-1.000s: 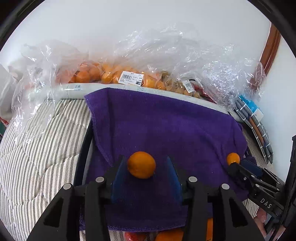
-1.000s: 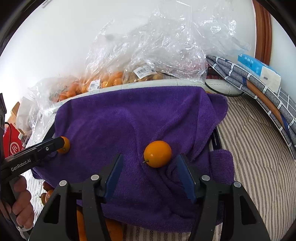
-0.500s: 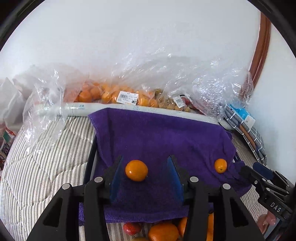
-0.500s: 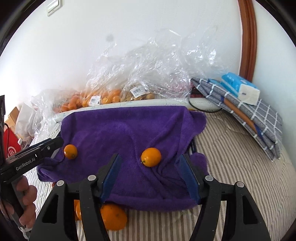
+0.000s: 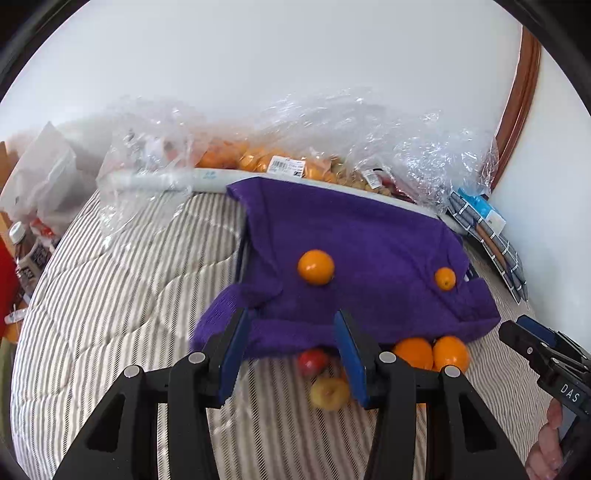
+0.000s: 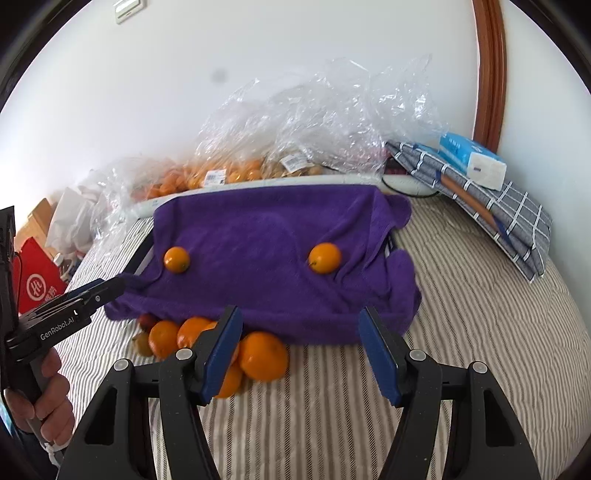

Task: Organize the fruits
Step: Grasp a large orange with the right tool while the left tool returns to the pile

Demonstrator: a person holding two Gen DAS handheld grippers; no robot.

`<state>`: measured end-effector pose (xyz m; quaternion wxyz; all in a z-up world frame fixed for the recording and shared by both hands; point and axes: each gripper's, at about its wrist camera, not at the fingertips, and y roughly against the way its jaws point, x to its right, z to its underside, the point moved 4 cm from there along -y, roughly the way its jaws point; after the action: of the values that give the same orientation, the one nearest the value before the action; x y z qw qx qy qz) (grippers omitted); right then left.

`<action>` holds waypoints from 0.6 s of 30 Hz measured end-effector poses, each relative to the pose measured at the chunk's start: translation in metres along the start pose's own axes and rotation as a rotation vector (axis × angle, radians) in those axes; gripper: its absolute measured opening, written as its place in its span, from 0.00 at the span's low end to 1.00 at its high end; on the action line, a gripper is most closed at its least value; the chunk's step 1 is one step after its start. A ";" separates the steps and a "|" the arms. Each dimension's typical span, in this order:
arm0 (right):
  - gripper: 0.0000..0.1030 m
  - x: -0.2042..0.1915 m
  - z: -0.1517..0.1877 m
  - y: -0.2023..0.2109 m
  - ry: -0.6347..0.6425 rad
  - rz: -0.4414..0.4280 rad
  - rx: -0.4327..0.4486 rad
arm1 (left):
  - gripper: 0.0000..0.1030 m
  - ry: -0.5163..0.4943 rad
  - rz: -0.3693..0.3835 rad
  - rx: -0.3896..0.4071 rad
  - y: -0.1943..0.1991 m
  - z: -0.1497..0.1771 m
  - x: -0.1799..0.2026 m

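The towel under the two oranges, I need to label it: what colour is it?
Purple, plain. The towel shows best in the right wrist view.

Bright daylight on a plain white wall (image 6: 295, 74), a wall switch (image 6: 127, 6) high up. A brown wooden frame (image 6: 489, 74) runs up at the right. Below, a bed with a striped quilt (image 6: 480, 332).

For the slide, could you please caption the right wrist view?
Open right claw above striped bedding, facing two oranges on a purple towel.
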<state>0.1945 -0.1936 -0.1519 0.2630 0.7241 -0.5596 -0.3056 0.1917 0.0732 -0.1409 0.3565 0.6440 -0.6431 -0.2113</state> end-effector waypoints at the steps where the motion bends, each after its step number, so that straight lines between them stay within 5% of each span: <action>1: 0.64 -0.003 0.003 0.001 0.002 -0.004 -0.004 | 0.44 0.000 -0.005 -0.002 0.002 0.003 -0.003; 18: 0.58 -0.039 0.056 -0.006 0.061 -0.067 -0.058 | 0.44 0.024 -0.013 -0.055 0.005 0.044 -0.041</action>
<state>0.1504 -0.1567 -0.1882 0.2901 0.7436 -0.5176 -0.3082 0.1528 0.1055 -0.1741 0.3805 0.6405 -0.6286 -0.2233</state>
